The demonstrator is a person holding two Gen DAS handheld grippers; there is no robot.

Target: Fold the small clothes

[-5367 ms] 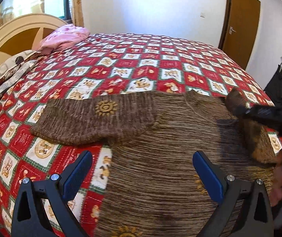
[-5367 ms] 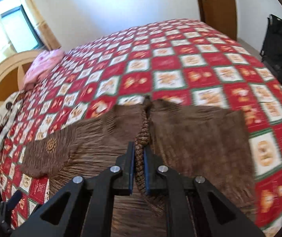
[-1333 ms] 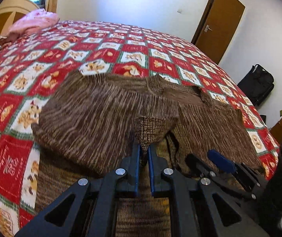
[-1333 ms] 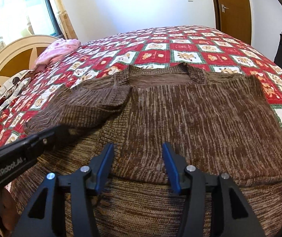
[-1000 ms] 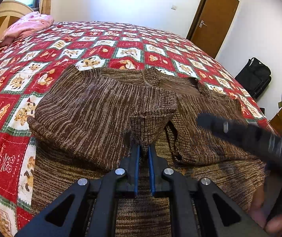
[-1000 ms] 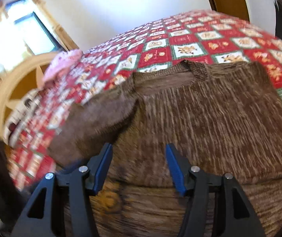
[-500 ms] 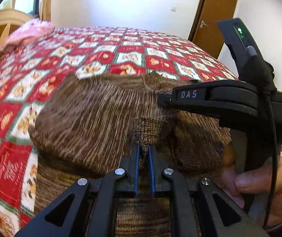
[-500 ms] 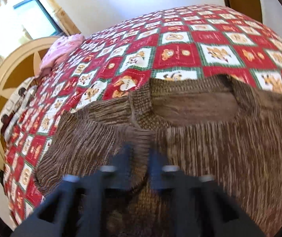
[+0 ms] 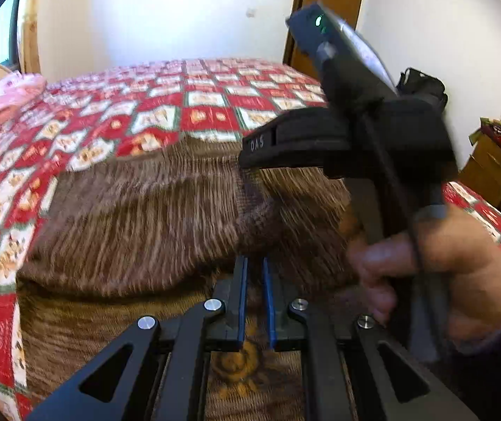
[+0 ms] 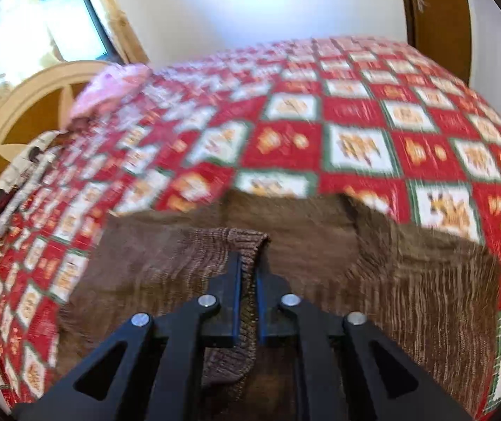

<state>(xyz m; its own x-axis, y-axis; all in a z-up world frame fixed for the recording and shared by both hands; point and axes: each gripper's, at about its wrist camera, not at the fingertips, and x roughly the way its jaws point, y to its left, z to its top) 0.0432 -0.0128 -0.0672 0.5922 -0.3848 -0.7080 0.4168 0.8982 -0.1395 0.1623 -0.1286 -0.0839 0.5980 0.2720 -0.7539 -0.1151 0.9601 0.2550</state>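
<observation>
The brown sweater [image 10: 408, 298] lies flat on the quilt [image 10: 355, 122], right under both tools. The right gripper [image 10: 247, 280] pinches the sleeve cuff [image 10: 236, 242], likely to lay it across. The left gripper [image 9: 254, 291] is nearly closed on nothing. Only its camera shows the person's hand [image 9: 443, 263].

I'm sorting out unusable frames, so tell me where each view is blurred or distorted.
Left wrist view: motion blur smears the bedspread and sweater; the right hand-held gripper and hand are smeared too. Right wrist view: bedspread blurred, sleeve cuff fairly sharp, window overexposed. Both views bulge from fisheye distortion.
</observation>
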